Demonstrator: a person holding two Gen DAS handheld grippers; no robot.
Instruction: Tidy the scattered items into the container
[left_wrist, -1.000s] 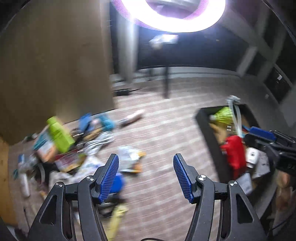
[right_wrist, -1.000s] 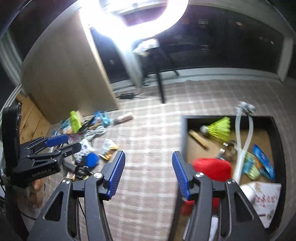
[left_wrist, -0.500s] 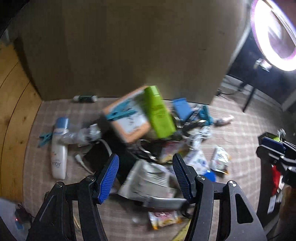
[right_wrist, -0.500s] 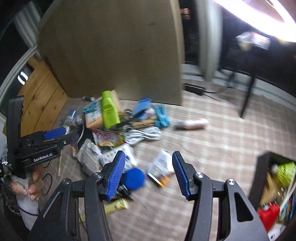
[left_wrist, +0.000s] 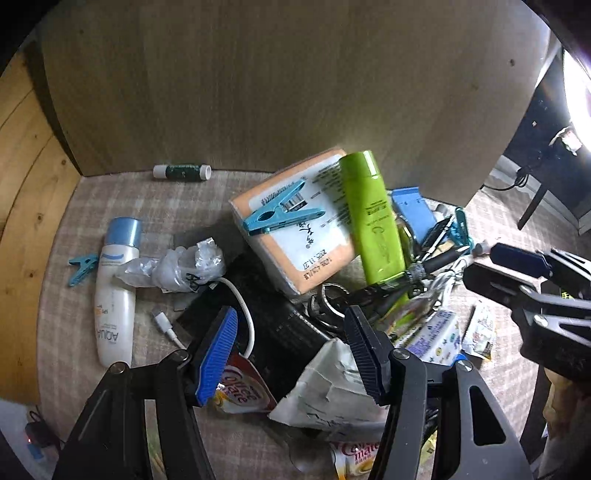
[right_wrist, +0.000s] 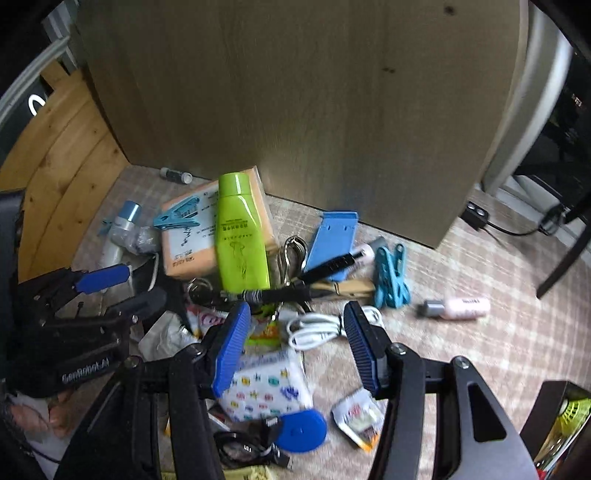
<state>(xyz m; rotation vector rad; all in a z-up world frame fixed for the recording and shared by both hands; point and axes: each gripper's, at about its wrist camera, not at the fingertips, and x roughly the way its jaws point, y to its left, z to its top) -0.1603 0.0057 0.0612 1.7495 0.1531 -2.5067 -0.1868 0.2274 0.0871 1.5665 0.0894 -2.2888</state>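
Both grippers have swung off the container and down over the heap: from the left wrist, the left gripper (left_wrist: 291, 347) hangs with jaws apart and nothing between them, above a black box (left_wrist: 266, 314) and white cable (left_wrist: 242, 314), probably lining up a pick. The green bottle (left_wrist: 376, 221) lies propped on the orange box (left_wrist: 295, 229). From the right wrist, the right gripper (right_wrist: 295, 343) is likewise spread and empty above a coiled white cord (right_wrist: 317, 330), with the container (right_wrist: 554, 417) barely poking in at the lower right, well apart from the clutter.
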